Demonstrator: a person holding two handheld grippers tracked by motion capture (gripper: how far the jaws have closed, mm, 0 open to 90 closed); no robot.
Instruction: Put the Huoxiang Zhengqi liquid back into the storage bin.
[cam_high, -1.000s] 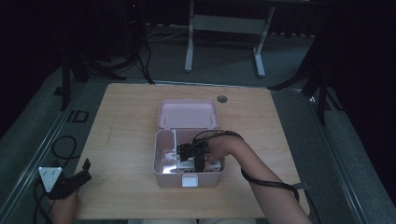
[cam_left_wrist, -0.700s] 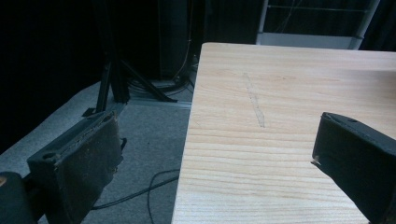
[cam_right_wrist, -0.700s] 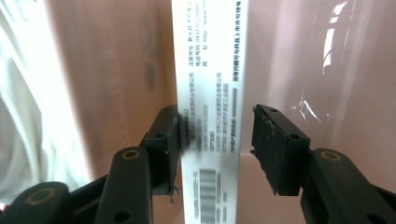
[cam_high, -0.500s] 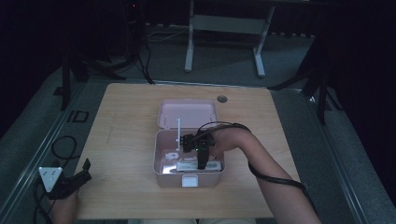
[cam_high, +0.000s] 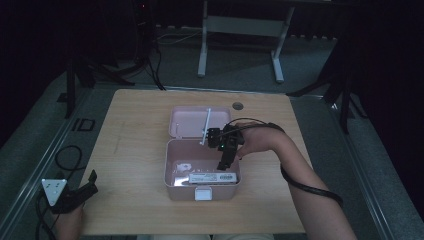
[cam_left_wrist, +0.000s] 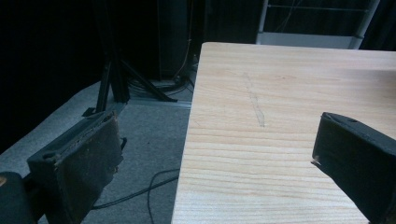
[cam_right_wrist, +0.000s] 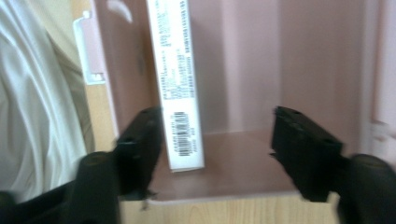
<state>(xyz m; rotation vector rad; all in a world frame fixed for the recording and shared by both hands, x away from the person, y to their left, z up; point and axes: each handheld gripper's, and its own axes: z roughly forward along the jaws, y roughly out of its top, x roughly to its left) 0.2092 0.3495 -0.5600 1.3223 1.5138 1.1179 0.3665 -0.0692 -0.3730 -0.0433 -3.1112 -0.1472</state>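
Over the open pink box (cam_high: 172, 170) | right gripper (cam_right_wrist: 215, 154) jaws apart, empty | white carton (cam_right_wrist: 176, 79) lies inside | left gripper (cam_left_wrist: 215, 154) spread, idle at table edge | lid unclosed, likely remaining.

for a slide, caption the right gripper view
Open right tool poised inside pink plastic box, beside a long white labelled carton.

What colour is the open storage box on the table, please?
Pale pink: the box shows it best in the high view, with a white latch in front.
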